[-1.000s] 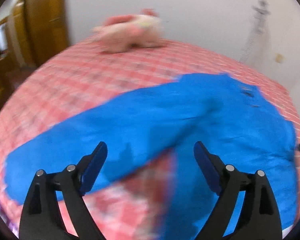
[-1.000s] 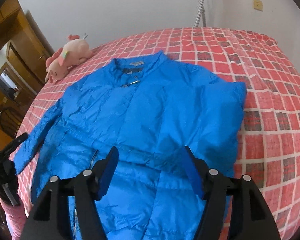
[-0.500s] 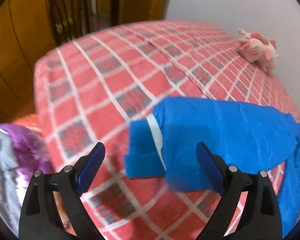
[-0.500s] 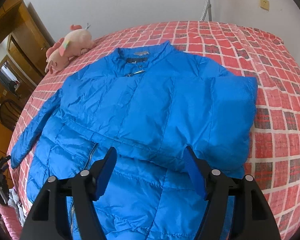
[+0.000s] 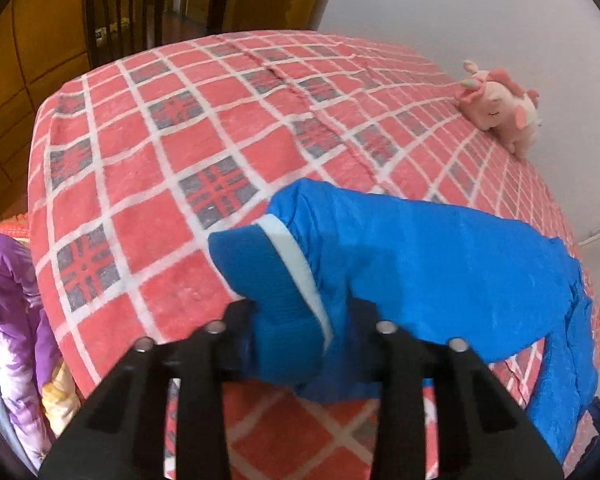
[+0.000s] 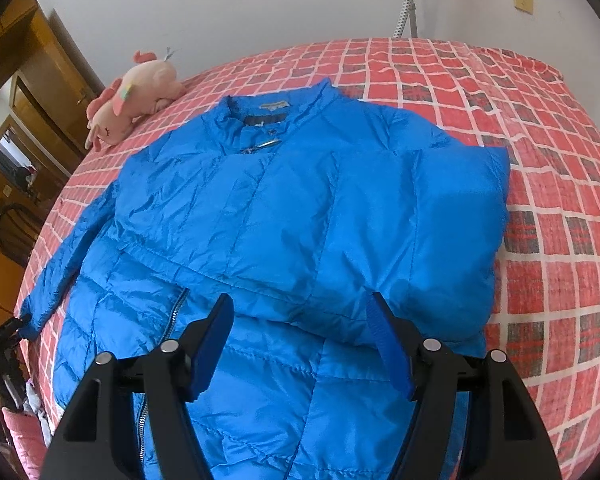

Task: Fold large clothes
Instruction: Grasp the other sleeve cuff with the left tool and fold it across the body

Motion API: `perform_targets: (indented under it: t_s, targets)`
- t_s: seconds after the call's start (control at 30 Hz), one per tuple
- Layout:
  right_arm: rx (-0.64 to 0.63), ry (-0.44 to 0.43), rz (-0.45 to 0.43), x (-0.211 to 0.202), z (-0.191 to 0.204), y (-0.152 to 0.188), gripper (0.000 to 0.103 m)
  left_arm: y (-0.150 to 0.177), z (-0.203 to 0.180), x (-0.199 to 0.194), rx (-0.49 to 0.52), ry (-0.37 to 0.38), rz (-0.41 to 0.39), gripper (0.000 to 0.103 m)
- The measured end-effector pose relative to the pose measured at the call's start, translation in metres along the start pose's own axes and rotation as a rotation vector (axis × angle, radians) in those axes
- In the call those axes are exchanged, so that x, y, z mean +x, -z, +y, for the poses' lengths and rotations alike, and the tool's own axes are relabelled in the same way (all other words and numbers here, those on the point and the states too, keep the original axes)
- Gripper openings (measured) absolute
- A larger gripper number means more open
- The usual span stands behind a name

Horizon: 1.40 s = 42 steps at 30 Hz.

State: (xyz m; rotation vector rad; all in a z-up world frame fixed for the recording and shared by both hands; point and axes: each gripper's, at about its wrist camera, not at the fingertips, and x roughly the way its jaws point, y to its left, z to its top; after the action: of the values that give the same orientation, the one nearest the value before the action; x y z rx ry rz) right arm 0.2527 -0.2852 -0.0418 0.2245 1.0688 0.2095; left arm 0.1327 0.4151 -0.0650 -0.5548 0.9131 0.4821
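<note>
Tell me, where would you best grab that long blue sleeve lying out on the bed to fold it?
At its cuff, the free end, coming in along the sleeve from beyond the end. The knit band there is firmer than the puffy quilting, and lifting the tip probably lets the rest trail over the jacket. The left tool is already closed on the cuff; the right tool hovers open.

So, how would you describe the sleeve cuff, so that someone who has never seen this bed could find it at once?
Start from the bed with the red checked cover and the blue jacket spread over it. Follow the one sleeve stretched out sideways, away from the pink plush toy. At its end is the cuff: darker knitted blue, marked off by a pale stripe, pinched in the left tool.
</note>
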Motion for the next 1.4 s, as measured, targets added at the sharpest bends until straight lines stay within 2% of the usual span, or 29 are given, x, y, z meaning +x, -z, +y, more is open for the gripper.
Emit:
perform_targets:
  t_s: [0.1,0.27,0.4,0.57,0.73,0.93,1.13,1.2,1.3,1.33,1.4]
  targets:
    - [0.005,-0.004,-0.007,-0.003,-0.002,-0.001,0.069,0.002,-0.009,-0.013,-0.002,0.000,-0.043,0.028]
    - [0.016,-0.001,-0.013,-0.005,-0.005,-0.002,0.069,0.003,-0.037,-0.048,0.033,0.055,-0.129,0.026]
    - [0.018,0.006,-0.013,-0.005,-0.006,-0.003,0.069,0.007,-0.080,-0.077,0.111,0.121,-0.192,0.026]
    - [0.015,0.011,-0.021,-0.007,-0.007,-0.003,0.069,0.021,-0.159,-0.104,0.263,0.241,-0.223,0.025]
    - [0.016,0.025,-0.028,-0.007,-0.010,-0.004,0.069,0.041,-0.240,-0.110,0.405,0.352,-0.205,0.024]
    - [0.024,0.030,-0.018,-0.003,-0.014,-0.005,0.069,0.064,-0.317,-0.101,0.526,0.433,-0.163,0.023]
    - [0.026,0.034,-0.008,0.003,-0.017,-0.006,0.069,0.088,-0.375,-0.090,0.616,0.510,-0.109,0.022]
    - [0.029,0.037,-0.003,0.005,-0.019,-0.006,0.069,0.099,-0.395,-0.081,0.649,0.533,-0.080,0.021]
    - [0.036,0.040,0.005,0.009,-0.022,-0.007,0.069,0.115,-0.423,-0.059,0.695,0.557,-0.017,0.008]
    - [0.038,0.041,0.007,0.010,-0.023,-0.007,0.069,0.121,-0.433,-0.045,0.704,0.562,0.029,0.004]
    - [0.042,0.045,0.011,0.012,-0.025,-0.007,0.069,0.129,-0.444,-0.026,0.720,0.557,0.089,0.004]
